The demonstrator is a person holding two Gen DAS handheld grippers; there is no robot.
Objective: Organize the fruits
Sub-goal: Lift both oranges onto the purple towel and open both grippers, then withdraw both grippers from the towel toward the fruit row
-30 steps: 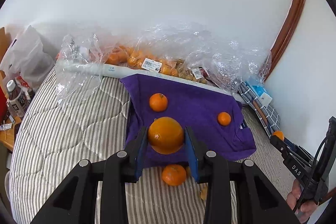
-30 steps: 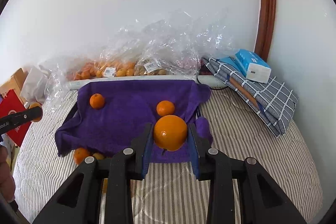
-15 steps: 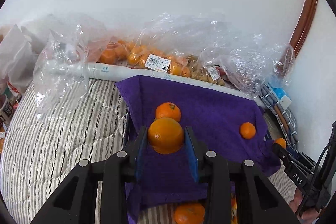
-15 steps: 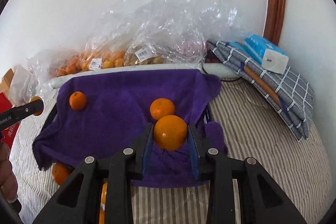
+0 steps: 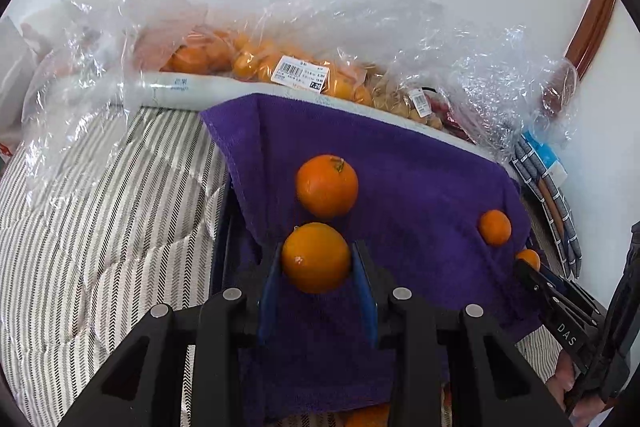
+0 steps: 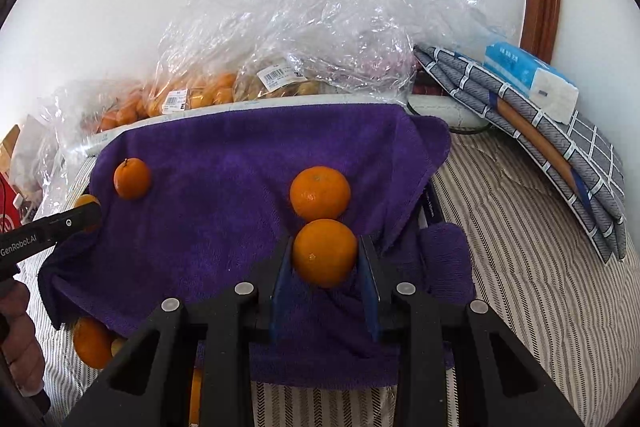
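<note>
While both grippers sit over the purple towel (image 5: 420, 167), we hold one orange in each. Left gripper (image 5: 317, 259): fingers (image 5: 267, 287) clamped on the left-held orange (image 5: 316, 257), one blue pad against each side. Right gripper (image 6: 325, 255): fingers (image 6: 370, 287) clamped the same way on the right-held orange (image 6: 325, 251).

We see two loose oranges lying on the towel. The stemmed orange (image 5: 327, 185) sits just beyond the left-held one, apart from it in the left wrist view. The second loose orange (image 6: 320, 191) sits just beyond the right-held one; in the right wrist view the two outlines meet, and we cannot tell whether they touch.

The towel drapes over a dark frame on the striped bed (image 5: 100, 227). At the towel's near left corner, another orange (image 6: 92, 343) lies on the bed, partly under the towel edge.

Behind the towel we see clear plastic bags of fruit (image 6: 208, 91) with price labels, against the white wall. To the right we see a folded checked cloth (image 6: 560, 155) with a blue tissue pack (image 6: 528, 79) on top.
</note>
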